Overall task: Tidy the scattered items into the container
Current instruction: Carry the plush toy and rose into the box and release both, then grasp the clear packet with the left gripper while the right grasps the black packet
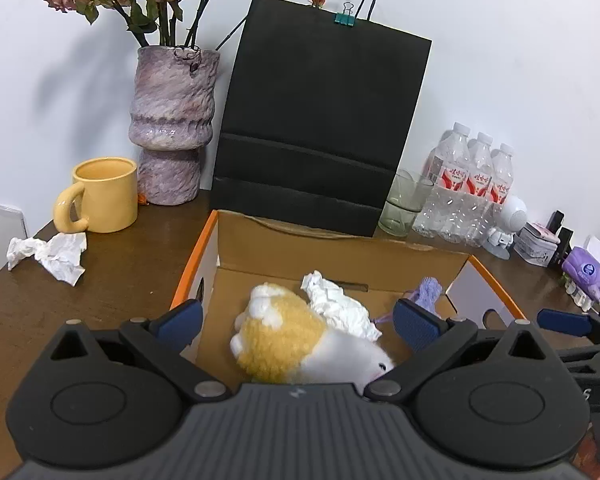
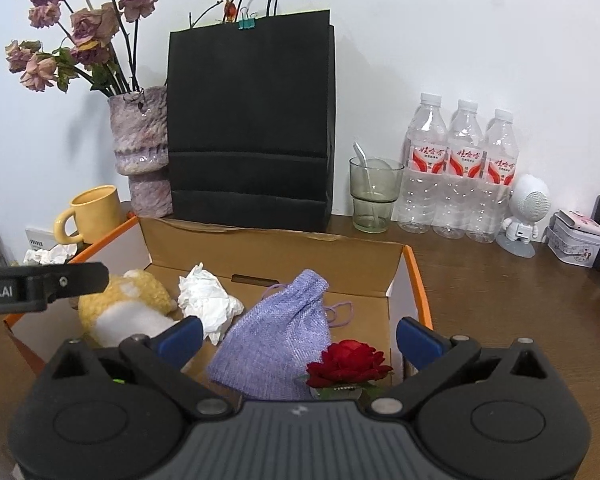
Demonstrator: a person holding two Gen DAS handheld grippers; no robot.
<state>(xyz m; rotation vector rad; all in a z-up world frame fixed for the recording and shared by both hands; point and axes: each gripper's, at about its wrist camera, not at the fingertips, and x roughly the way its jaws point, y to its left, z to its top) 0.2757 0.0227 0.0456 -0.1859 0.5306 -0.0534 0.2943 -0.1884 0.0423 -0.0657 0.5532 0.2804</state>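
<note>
An open cardboard box [image 1: 340, 256] [image 2: 276, 248] with orange edges sits on the brown table. Inside lie a yellow and white plush toy [image 1: 288, 336] [image 2: 132, 300], a crumpled white tissue [image 1: 336, 306] [image 2: 206, 300], a purple knitted pouch [image 2: 284, 328] [image 1: 430, 292] and a red rose [image 2: 350, 364]. My left gripper [image 1: 298, 322] hangs open above the plush toy, holding nothing. My right gripper [image 2: 300, 336] hangs open over the pouch and rose, also holding nothing. Another crumpled tissue [image 1: 52, 256] [image 2: 50, 255] lies on the table left of the box.
Behind the box stand a black paper bag [image 1: 320, 128] [image 2: 252, 120], a purple vase [image 1: 172, 124] with dried roses, a yellow mug [image 1: 100, 196], a glass [image 2: 374, 194] with a spoon, three water bottles [image 2: 460, 172], a white figurine [image 2: 526, 216] and a tin [image 2: 576, 240].
</note>
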